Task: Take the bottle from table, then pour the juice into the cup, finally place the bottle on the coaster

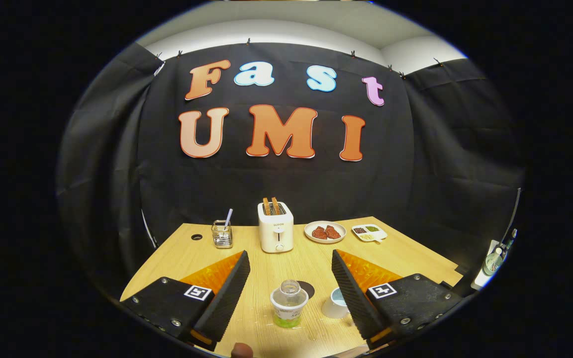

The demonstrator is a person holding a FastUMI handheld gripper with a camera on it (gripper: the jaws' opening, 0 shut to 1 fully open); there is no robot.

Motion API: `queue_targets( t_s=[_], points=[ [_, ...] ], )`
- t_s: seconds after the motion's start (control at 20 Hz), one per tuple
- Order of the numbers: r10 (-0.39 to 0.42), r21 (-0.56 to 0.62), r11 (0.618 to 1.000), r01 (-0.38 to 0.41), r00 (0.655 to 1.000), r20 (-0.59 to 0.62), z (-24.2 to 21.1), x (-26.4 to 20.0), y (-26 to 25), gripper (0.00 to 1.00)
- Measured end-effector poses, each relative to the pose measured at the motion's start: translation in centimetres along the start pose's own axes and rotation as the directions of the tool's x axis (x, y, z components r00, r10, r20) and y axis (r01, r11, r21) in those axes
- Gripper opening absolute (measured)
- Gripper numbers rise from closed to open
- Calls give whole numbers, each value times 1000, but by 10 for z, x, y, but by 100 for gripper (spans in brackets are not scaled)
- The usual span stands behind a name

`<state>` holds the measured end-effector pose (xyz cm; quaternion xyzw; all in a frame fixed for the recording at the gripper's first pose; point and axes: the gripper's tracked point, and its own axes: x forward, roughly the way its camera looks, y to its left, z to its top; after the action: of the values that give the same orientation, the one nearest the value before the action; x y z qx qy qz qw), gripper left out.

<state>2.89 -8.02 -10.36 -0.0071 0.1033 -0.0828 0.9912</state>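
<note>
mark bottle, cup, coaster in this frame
bottle (289, 303): gripper view, clear shoulder below the neck.
cup (335, 304): gripper view, outer wall beside a finger.
coaster (309, 288): gripper view, dark edge behind the bottle.

small brand word on the front of the white toaster (276, 227), too small to read surely

Bottle (289, 303) — left of cup (337, 302)
</note>
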Motion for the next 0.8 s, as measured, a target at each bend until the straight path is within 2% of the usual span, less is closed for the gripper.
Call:
queue_targets(
  t_s=[0.45,0.8],
  points=[
    [-35,-51,998,30,993,-111,-59,23,-6,99],
    [-22,-13,1000,20,990,-142,-87,34,-1,99]
  ],
)
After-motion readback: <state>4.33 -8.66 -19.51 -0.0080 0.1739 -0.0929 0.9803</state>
